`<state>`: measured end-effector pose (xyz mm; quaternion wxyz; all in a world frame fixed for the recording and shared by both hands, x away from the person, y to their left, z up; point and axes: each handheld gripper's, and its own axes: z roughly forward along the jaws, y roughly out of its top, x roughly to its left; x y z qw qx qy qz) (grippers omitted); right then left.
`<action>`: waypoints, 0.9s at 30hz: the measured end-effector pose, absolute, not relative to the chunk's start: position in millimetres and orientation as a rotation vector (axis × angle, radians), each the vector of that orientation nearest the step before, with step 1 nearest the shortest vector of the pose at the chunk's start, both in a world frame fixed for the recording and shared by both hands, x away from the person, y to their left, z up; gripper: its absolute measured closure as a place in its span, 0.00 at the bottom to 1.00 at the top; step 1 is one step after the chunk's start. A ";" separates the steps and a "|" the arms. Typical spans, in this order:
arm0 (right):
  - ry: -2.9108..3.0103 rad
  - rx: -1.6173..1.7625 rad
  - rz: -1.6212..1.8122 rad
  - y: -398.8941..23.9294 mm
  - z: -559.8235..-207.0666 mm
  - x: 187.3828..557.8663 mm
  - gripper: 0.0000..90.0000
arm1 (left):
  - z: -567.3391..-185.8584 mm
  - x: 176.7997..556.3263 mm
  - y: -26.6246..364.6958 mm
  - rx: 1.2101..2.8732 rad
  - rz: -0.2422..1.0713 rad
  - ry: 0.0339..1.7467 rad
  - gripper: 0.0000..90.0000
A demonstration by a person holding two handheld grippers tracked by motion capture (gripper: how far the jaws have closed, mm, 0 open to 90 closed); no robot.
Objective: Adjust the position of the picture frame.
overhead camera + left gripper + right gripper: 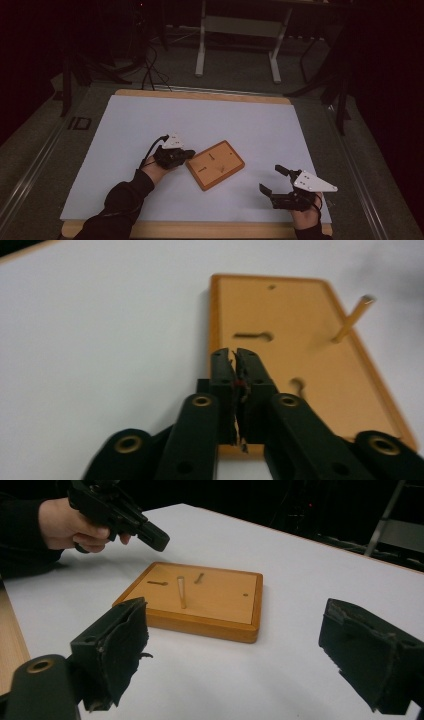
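From above, the wooden board (215,164) lies mid-desk (125,130), long axis slanting; the left gripper (189,154) touches its near-left corner, the right gripper (272,180) is well apart. Along the left gripper's jaws, pressed together on nothing, the board runs ahead, a peg (354,319) standing. The right gripper's jaws gape wide, board beyond.

You sit in a dim room, dark at both sides. Your table (200,95) has a wooden edge and a white sheet (210,125) over its top. Beyond it, on grey floor (235,65), stands a pale metal frame (239,30), perhaps a desk's legs. Black cables (150,65) trail at the far left.
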<state>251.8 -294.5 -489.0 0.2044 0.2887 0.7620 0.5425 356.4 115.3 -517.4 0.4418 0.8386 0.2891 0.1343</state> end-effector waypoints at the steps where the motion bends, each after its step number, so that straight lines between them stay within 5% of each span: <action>1: 2.127 0.805 1.512 -294.4 -489.1 251.7 0.13 | -519.2 357.7 116.4 2.088 0.331 0.727 0.99; 6: 2.134 0.798 1.514 -292.9 -489.3 251.9 0.13 | -529.1 364.2 121.4 2.148 0.386 0.805 1.00; 27: 2.135 0.794 1.508 -293.3 -489.0 251.4 0.13 | -539.2 361.2 122.9 2.210 0.270 0.770 1.00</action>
